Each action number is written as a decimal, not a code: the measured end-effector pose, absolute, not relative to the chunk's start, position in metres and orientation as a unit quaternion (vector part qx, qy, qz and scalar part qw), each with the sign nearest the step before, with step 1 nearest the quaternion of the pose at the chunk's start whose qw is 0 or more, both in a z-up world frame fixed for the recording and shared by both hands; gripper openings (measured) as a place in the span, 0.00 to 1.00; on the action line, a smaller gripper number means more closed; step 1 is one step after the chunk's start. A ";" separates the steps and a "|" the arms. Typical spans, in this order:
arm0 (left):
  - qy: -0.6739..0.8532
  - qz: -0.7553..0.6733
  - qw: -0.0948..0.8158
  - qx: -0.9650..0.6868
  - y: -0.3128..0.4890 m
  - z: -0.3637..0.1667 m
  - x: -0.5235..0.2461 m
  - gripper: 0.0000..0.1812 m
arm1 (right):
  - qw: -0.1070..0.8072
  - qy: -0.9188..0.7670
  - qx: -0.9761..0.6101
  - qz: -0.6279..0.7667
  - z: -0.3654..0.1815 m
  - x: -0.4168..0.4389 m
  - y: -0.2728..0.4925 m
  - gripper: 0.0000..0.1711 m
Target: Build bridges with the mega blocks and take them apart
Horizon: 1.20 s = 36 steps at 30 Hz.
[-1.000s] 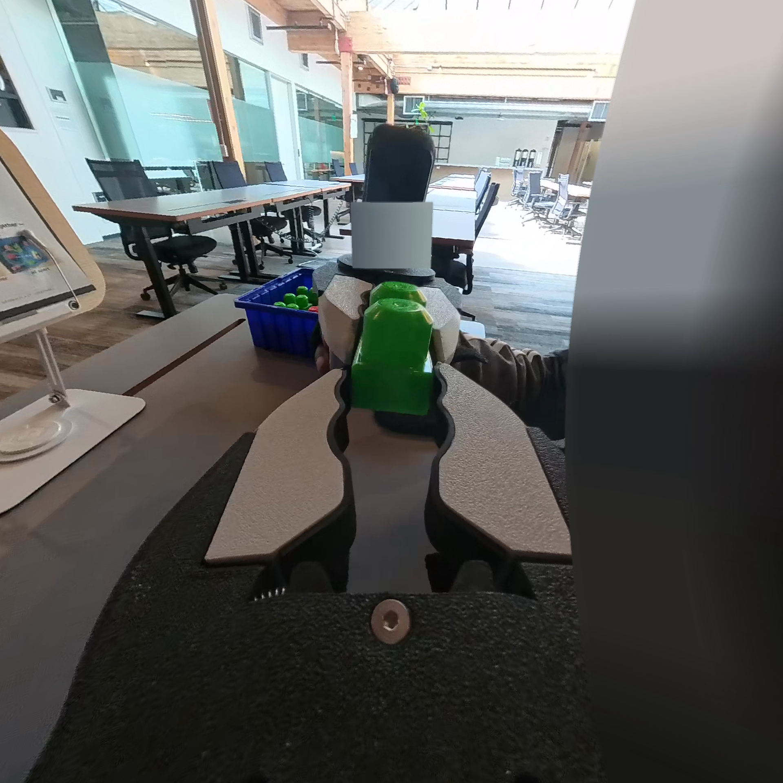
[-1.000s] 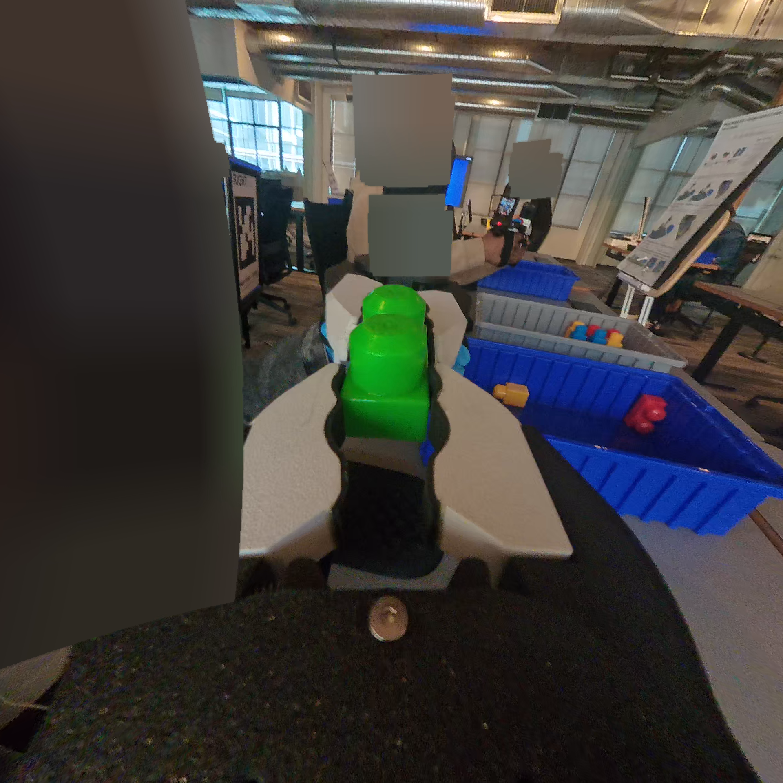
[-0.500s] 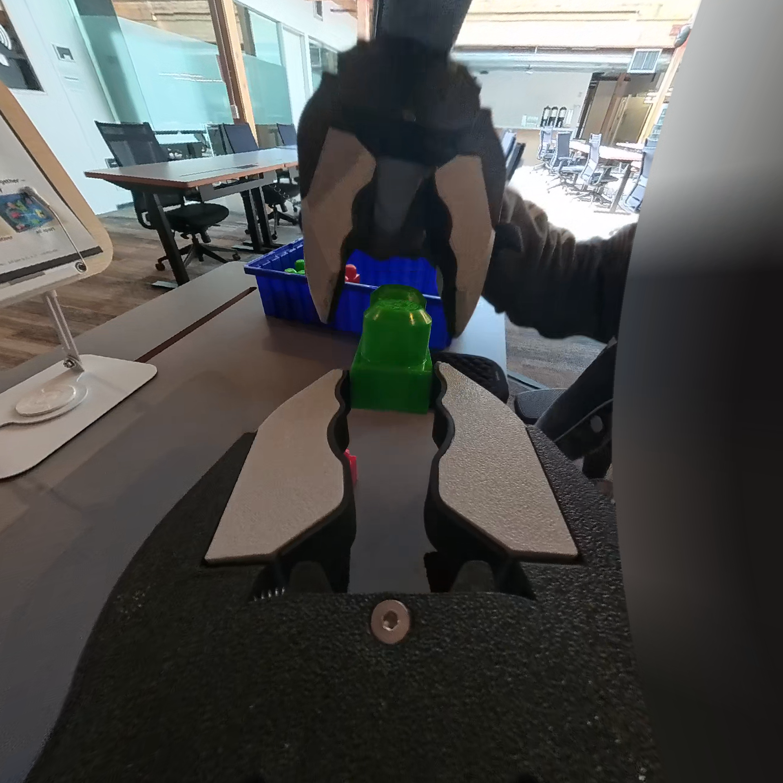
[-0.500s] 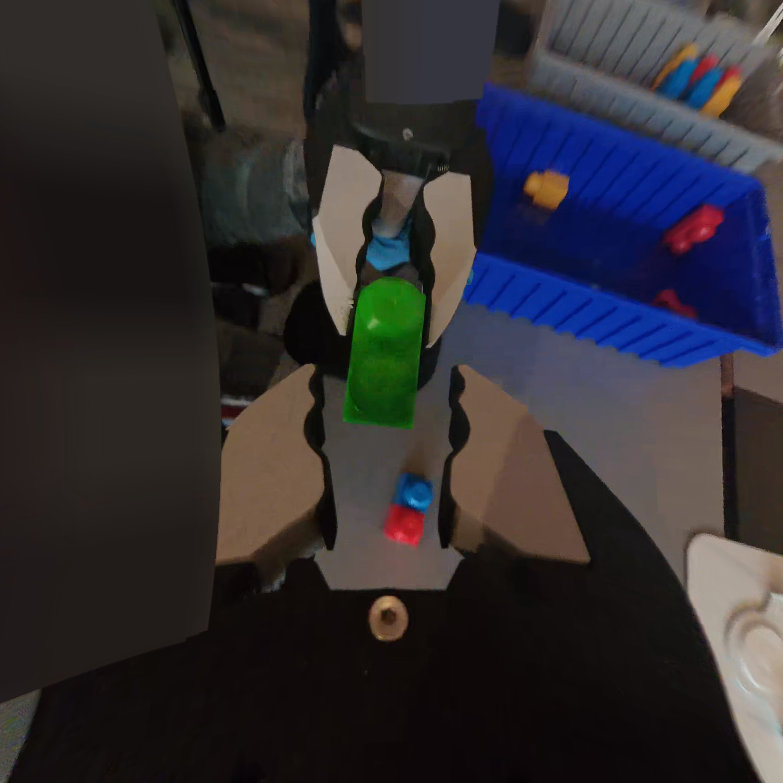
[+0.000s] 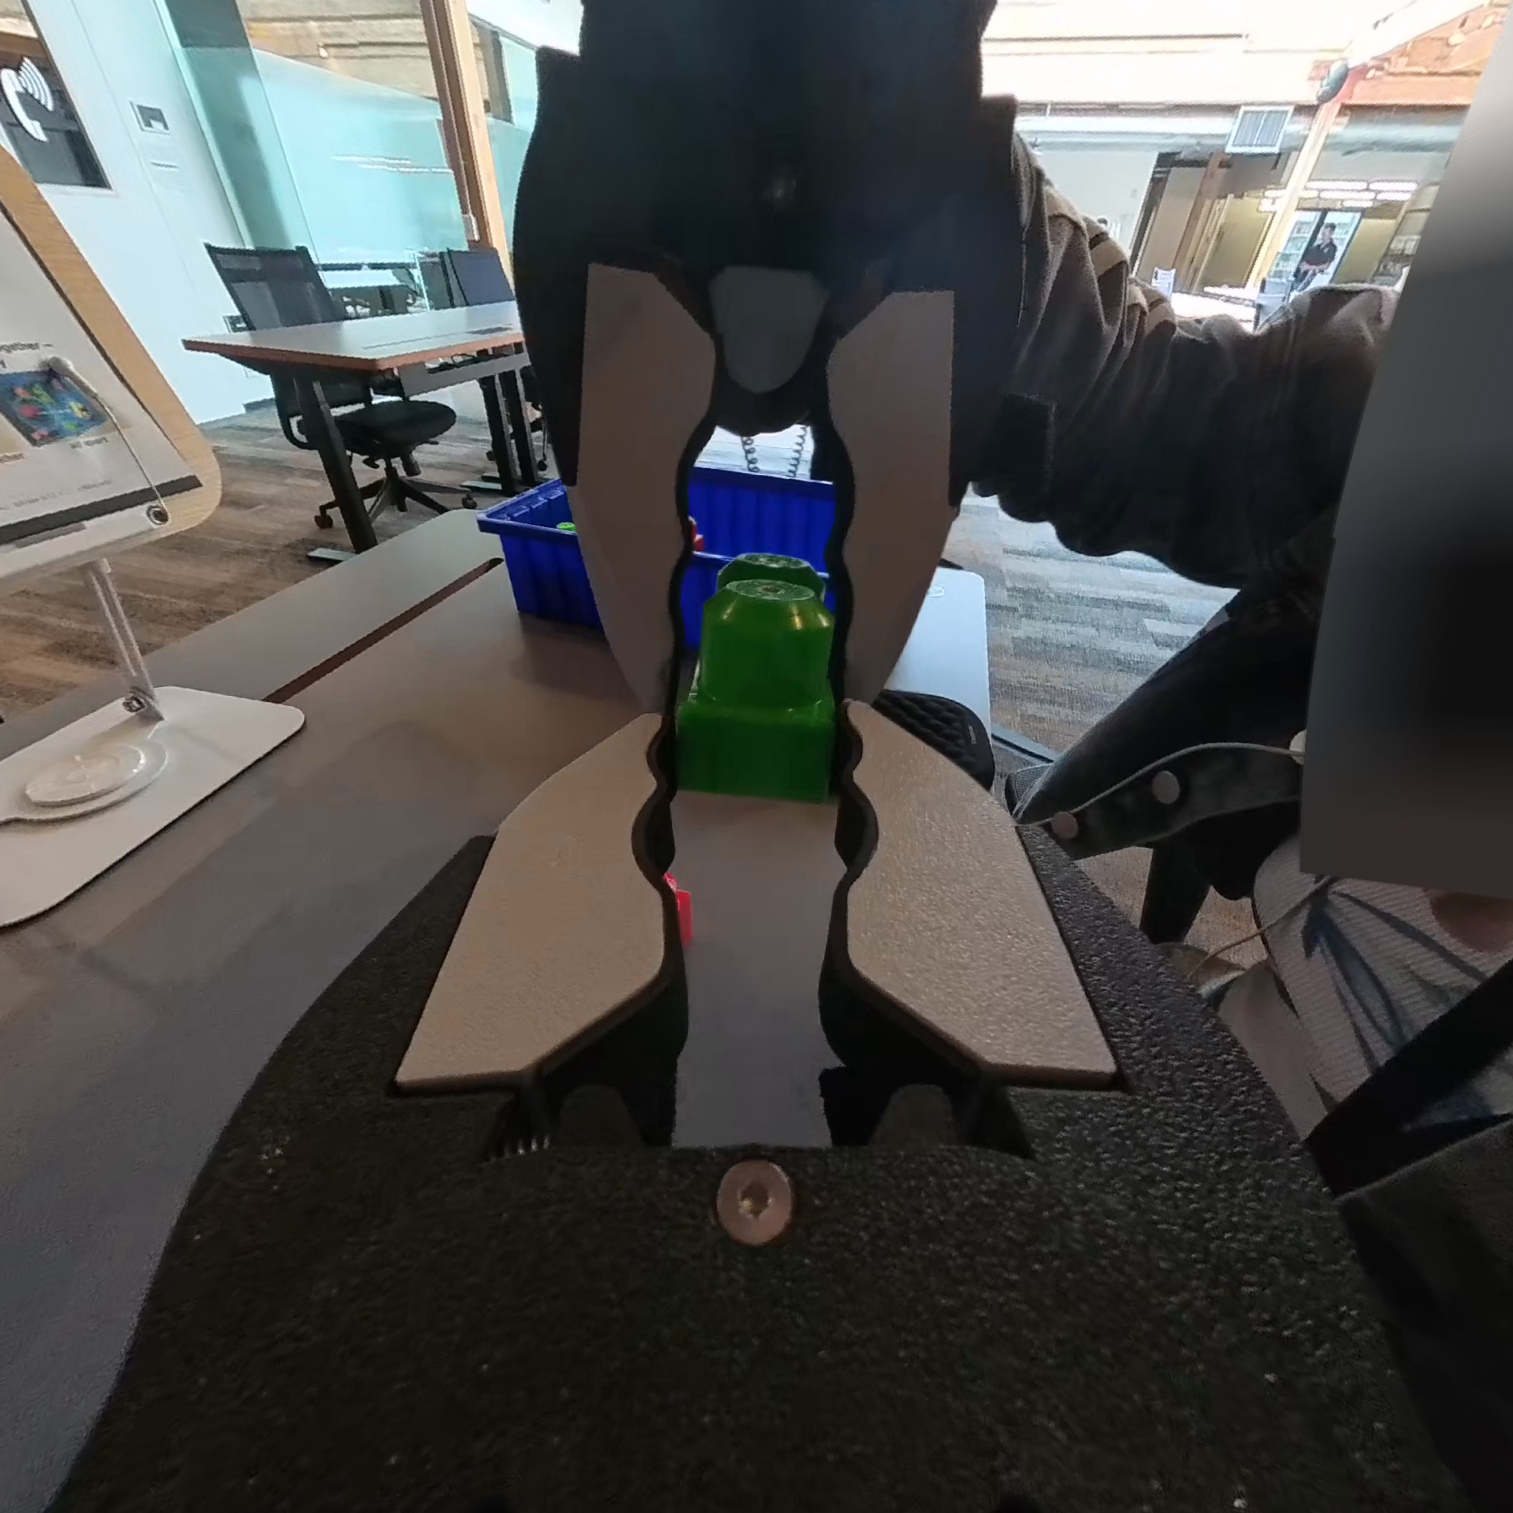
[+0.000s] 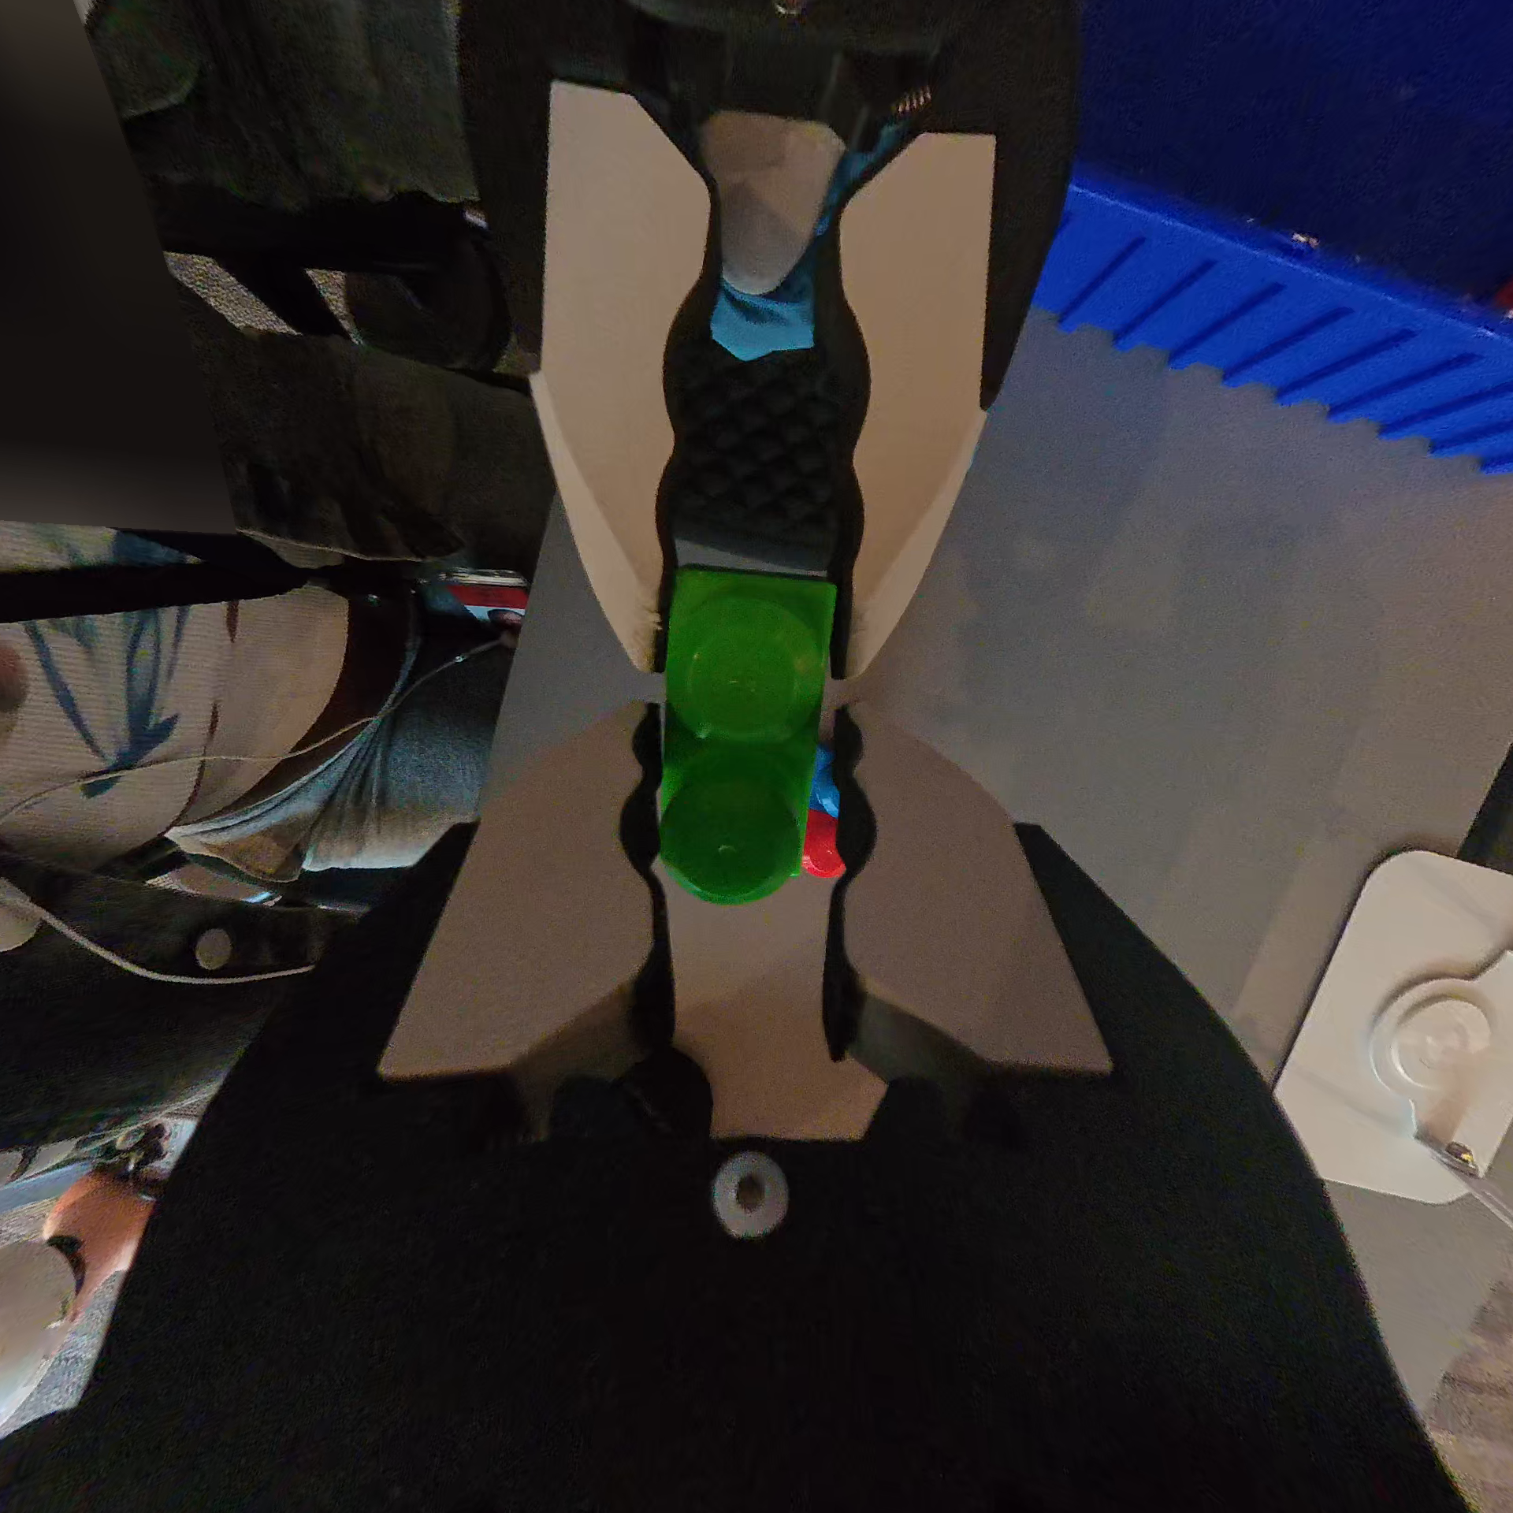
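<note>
A green two-stud mega block (image 5: 761, 655) is held above the dark table (image 5: 368, 819). My left gripper (image 5: 753, 724) is shut on its base and holds it level. My right gripper (image 6: 749, 729) points straight down from above, its fingers closed against the sides of the same green block (image 6: 737, 679). In the left wrist view the right gripper (image 5: 757, 696) straddles the studs. In the right wrist view the left gripper (image 6: 749, 655) comes in from the top. A small red block (image 6: 823, 847) and a blue block (image 6: 825, 786) lie on the table under the green one.
A blue bin (image 5: 540, 565) with several blocks stands at the far side of the table; its ribbed wall (image 6: 1269, 327) shows in the right wrist view. A white stand base (image 5: 123, 770) sits at the left. A person's dark sleeve (image 5: 1146, 409) reaches in from the right. Left and right tips are no more than a few centimetres apart.
My right gripper let go of the block's end, swung up and over, and now points down with its fingers closed on the green block. My left gripper kept hold throughout.
</note>
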<state>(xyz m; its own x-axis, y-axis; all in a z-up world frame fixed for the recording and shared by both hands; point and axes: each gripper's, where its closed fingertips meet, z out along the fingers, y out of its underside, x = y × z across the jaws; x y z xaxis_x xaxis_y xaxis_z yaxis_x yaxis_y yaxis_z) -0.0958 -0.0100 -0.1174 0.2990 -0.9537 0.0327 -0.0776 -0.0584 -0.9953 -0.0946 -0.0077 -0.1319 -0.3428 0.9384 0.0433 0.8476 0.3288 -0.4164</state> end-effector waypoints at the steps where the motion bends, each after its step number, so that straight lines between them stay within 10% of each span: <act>1: 0.426 -0.408 0.538 -0.602 -0.009 -0.117 -0.096 0.20 | 0.139 -0.803 -0.555 0.164 -0.132 -0.095 -0.008 0.22; 11: 0.436 -0.394 0.526 -0.615 -0.008 -0.124 -0.098 0.21 | 0.145 -0.815 -0.543 0.141 -0.135 -0.096 -0.005 0.20; 15: 0.401 -0.330 0.580 -0.628 0.005 -0.116 -0.123 0.39 | 0.164 -0.806 -0.554 0.133 -0.136 -0.093 0.004 0.20; 36: 0.317 -0.211 0.645 -0.662 -0.019 -0.090 -0.227 0.34 | 0.146 -0.716 -0.678 0.081 -0.256 -0.054 0.059 0.20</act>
<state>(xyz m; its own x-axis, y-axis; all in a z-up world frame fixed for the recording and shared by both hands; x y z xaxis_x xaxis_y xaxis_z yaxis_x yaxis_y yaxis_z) -0.2266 -0.0190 -0.0902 0.7099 -0.6922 -0.1298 -0.1480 0.0336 -0.9884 -0.0542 0.0591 -0.2562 -0.0378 0.9943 0.0997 0.9469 0.0675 -0.3145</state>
